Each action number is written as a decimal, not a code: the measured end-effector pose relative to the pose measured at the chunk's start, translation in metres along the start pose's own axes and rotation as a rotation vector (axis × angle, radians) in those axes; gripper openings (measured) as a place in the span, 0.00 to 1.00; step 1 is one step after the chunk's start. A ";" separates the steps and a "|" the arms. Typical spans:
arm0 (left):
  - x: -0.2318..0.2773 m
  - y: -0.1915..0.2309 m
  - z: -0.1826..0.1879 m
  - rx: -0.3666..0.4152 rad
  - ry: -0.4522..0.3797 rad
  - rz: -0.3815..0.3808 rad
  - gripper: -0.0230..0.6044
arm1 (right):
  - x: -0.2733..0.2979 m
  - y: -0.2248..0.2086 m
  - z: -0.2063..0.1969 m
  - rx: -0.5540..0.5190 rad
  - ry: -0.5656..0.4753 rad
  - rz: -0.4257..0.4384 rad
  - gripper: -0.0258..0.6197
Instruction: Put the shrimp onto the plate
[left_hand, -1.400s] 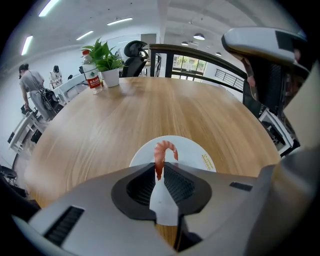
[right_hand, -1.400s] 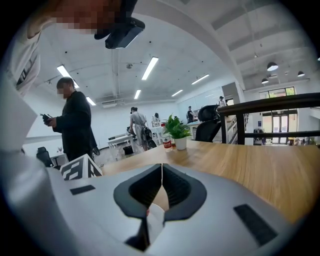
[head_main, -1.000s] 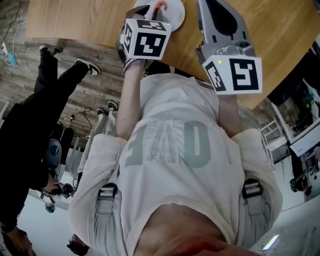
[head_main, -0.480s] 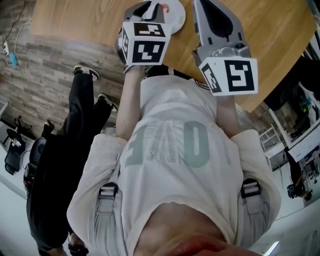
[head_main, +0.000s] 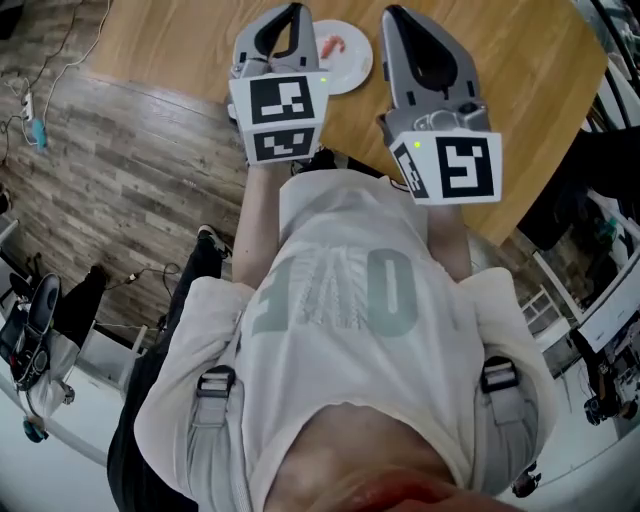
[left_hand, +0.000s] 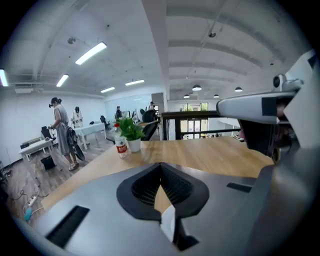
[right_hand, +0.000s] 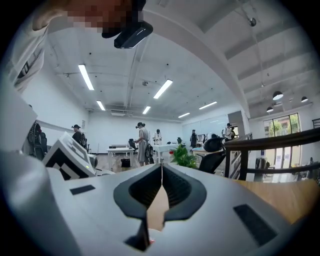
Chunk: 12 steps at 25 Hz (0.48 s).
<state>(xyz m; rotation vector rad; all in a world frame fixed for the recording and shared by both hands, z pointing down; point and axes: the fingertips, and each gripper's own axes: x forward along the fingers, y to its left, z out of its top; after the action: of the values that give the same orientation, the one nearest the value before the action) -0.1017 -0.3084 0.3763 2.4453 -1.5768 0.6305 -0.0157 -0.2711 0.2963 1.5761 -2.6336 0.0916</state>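
An orange shrimp (head_main: 333, 46) lies on the small white plate (head_main: 352, 68) on the wooden table (head_main: 180, 40), seen in the head view. My left gripper (head_main: 293, 12) rests just left of the plate, apart from the shrimp. Its jaws meet at the tips (left_hand: 160, 166) with nothing between them. To the right of the plate, my right gripper (head_main: 392, 14) is likewise shut and empty, its tips (right_hand: 161, 169) pointing out across the room. Neither the plate nor the shrimp shows in the two gripper views.
A potted plant (left_hand: 131, 134) and a bottle (left_hand: 120, 146) stand at the table's far end. The table's near edge runs against the person's torso. Wood-plank floor (head_main: 120, 160) lies to the left. People stand by desks in the background (right_hand: 144, 142).
Both grippers have drawn back toward the body. The shrimp, earlier at the left gripper's tip, now lies on the plate, free of it. The person in black at the left has walked off.
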 end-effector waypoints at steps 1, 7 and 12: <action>-0.007 0.002 0.011 0.007 -0.062 0.011 0.05 | -0.001 0.001 0.006 -0.011 -0.020 -0.003 0.07; -0.086 0.023 0.093 -0.008 -0.553 0.149 0.05 | -0.009 0.000 0.027 0.071 -0.130 -0.050 0.07; -0.125 0.024 0.118 -0.047 -0.652 0.101 0.05 | -0.014 0.004 0.031 0.066 -0.144 -0.067 0.07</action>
<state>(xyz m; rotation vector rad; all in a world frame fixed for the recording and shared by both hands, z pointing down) -0.1372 -0.2576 0.2142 2.7007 -1.8948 -0.2348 -0.0139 -0.2592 0.2636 1.7535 -2.7071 0.0635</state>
